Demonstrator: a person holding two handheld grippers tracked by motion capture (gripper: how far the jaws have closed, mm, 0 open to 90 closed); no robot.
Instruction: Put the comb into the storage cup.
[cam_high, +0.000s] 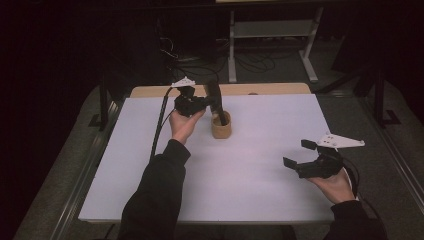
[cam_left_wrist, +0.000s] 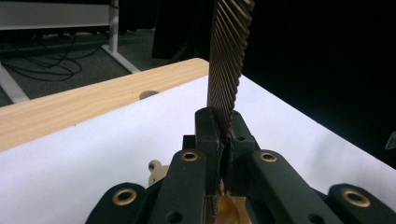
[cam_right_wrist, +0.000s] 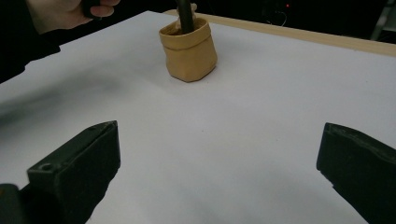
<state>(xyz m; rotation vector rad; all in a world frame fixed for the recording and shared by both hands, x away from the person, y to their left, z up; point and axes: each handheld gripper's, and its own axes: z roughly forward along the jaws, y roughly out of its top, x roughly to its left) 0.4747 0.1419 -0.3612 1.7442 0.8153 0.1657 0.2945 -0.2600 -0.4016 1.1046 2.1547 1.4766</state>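
Note:
A small tan pouch (cam_high: 221, 129) stands upright on the white sheet (cam_high: 250, 165), left of centre toward the back. A dark ribbed comb-like tool (cam_high: 215, 97) rises from its mouth, leaning slightly left. My left gripper (cam_high: 209, 103) is shut on this tool just above the pouch. In the left gripper view the jaws (cam_left_wrist: 224, 126) pinch the ribbed tool (cam_left_wrist: 229, 56), with the pouch's rim (cam_left_wrist: 229, 210) below them. My right gripper (cam_high: 297, 153) hovers open at the right side with nothing between its fingers. Its view shows the pouch (cam_right_wrist: 189, 51) and the tool's shaft (cam_right_wrist: 185, 14) farther off.
The white sheet covers a wooden tabletop whose bare strip (cam_high: 270, 89) runs along the back, with a small hole (cam_left_wrist: 148, 94) in it. Behind the table stand a white frame (cam_high: 270, 30) and cables (cam_high: 195, 62) on the floor.

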